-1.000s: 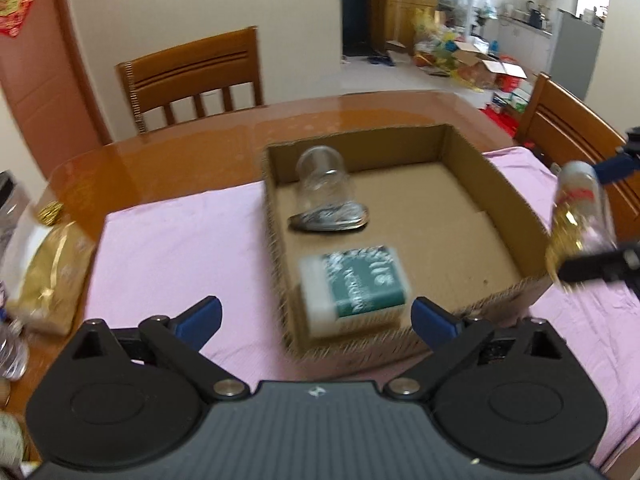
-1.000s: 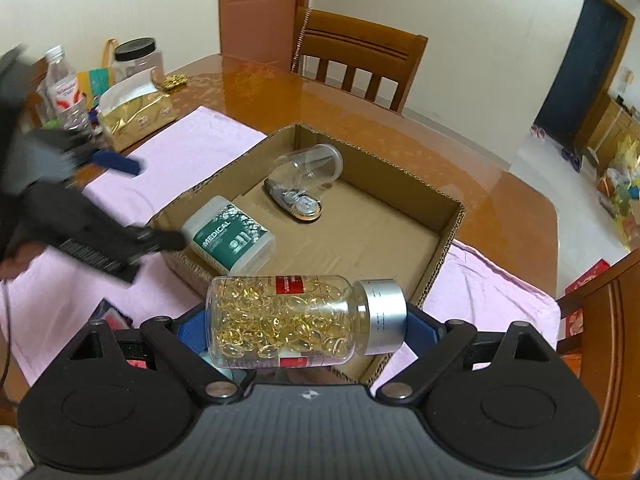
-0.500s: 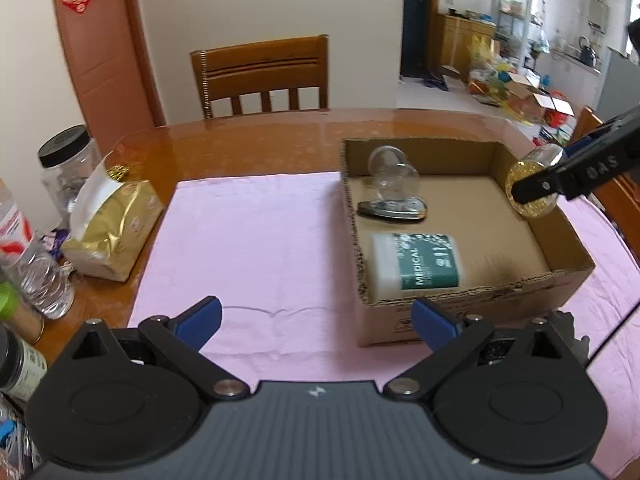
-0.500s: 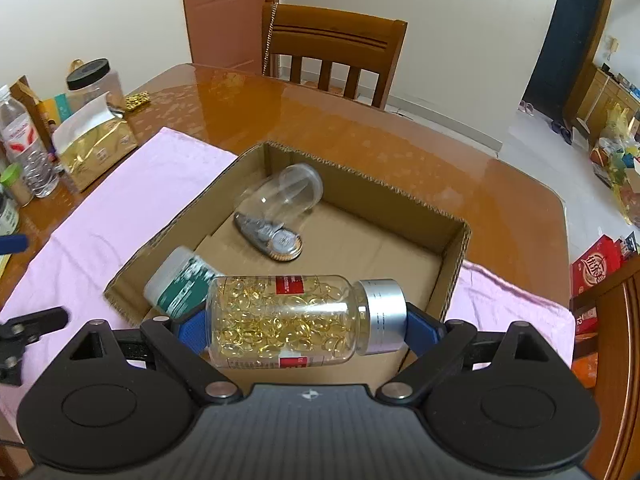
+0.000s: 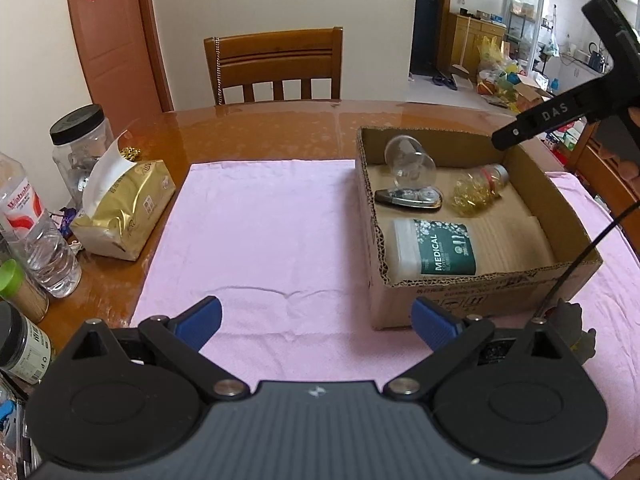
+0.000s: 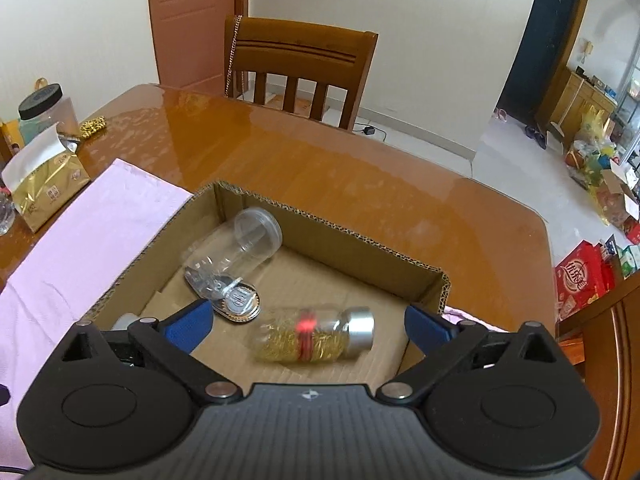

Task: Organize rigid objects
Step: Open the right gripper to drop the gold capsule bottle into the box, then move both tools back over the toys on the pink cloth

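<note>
**Capsule bottle lies loose in the box, both grippers spread wide**

While the right gripper point(image 6: 306, 322) hangs above the near edge of the cardboard box point(image 6: 332, 224), its blue fingertips point(image 6: 188, 322) stand far apart with nothing between them. Below that gap, the capsule bottle point(image 6: 316, 338) lies on its side on the box floor, silver cap pointing right, a red band round its middle; it looks blurred in the right wrist view. From the left wrist view the same capsule bottle point(image 5: 478, 192) sits toward the back of the box point(image 5: 568, 216), just beside the metal clip-like piece point(image 5: 408, 199) that lies under the mouth of the clear jar point(image 5: 408, 162). That clear jar point(image 6: 240, 246) lies tipped over against the back left corner. A white tub with a green label point(image 5: 434, 247) rests on its side along the front wall, near the left corner.

The left gripper point(image 5: 316, 322) is held low over the pink cloth point(image 5: 256, 232), to the left of the box, its blue fingertips point(image 5: 200, 320) fully spread and holding nothing. The right gripper point(image 5: 568, 108) shows as a black arm above the box's far right corner.

On the wooden table point(image 5: 248, 128), left of the cloth, stand a gold tissue pack point(image 5: 124, 212), a black-lidded jar point(image 5: 80, 140) and a water bottle point(image 5: 36, 232). A wooden chair point(image 5: 276, 66) stands behind the table.
</note>
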`<act>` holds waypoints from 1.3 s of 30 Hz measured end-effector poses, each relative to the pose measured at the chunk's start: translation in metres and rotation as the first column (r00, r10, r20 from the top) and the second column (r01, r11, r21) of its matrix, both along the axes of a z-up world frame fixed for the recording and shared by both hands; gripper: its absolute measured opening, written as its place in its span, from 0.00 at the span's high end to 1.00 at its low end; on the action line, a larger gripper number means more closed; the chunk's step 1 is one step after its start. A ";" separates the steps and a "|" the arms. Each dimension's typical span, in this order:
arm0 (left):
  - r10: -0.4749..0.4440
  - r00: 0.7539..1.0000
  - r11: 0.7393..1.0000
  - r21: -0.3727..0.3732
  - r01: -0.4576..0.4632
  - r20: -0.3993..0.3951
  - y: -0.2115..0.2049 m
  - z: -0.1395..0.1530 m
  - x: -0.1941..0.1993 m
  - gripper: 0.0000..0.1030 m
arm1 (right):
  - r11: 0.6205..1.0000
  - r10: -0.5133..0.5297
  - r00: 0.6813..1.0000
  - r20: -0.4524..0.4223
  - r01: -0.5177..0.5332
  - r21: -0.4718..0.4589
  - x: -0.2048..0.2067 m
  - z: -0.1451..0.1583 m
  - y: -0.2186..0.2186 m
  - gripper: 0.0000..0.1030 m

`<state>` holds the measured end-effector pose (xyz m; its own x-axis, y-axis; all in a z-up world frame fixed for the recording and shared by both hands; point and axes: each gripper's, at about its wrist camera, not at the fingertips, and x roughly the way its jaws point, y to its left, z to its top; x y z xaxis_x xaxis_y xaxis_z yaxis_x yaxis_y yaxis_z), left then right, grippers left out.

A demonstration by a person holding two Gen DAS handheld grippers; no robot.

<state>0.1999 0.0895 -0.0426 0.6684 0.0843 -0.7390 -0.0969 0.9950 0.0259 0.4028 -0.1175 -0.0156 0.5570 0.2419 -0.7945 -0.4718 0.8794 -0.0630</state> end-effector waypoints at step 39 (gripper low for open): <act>-0.079 0.980 0.997 0.013 0.083 -0.185 -0.046 -0.057 -0.014 0.02 | 0.979 -0.203 0.977 -0.062 0.205 0.016 -0.180 -0.055 -0.070 0.00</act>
